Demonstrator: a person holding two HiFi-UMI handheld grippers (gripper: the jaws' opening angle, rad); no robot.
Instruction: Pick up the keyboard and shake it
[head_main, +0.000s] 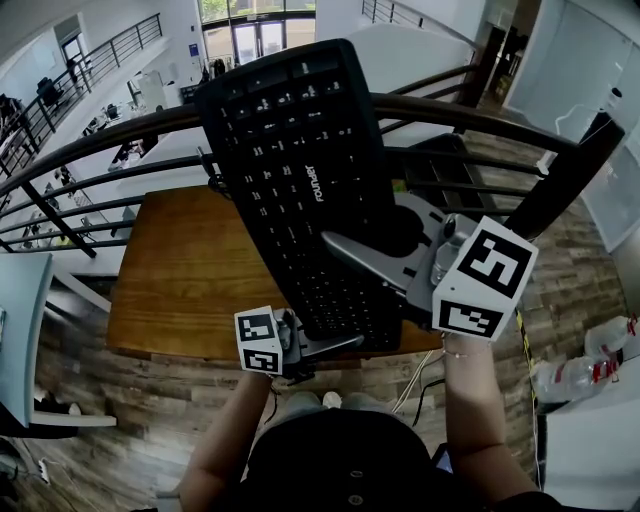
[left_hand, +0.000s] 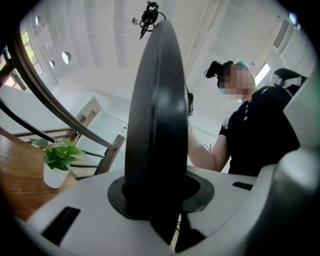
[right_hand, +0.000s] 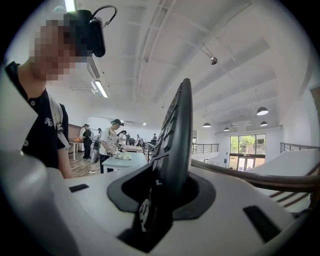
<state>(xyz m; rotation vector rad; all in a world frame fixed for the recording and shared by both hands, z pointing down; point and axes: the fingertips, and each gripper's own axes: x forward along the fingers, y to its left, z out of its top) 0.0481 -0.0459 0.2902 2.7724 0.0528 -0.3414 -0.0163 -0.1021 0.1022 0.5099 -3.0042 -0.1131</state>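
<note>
The keyboard (head_main: 300, 180) is up off the wooden table (head_main: 190, 290), tilted so its far end rises toward the railing (head_main: 480, 115). Your left gripper (head_main: 322, 345) is clamped on its near short edge and your right gripper (head_main: 372, 255) on its right long edge, with both pairs of jaws pressed onto the board. Shake in short strokes. Move both hands together so it can't twist loose, and stay clear of the rail.
</note>
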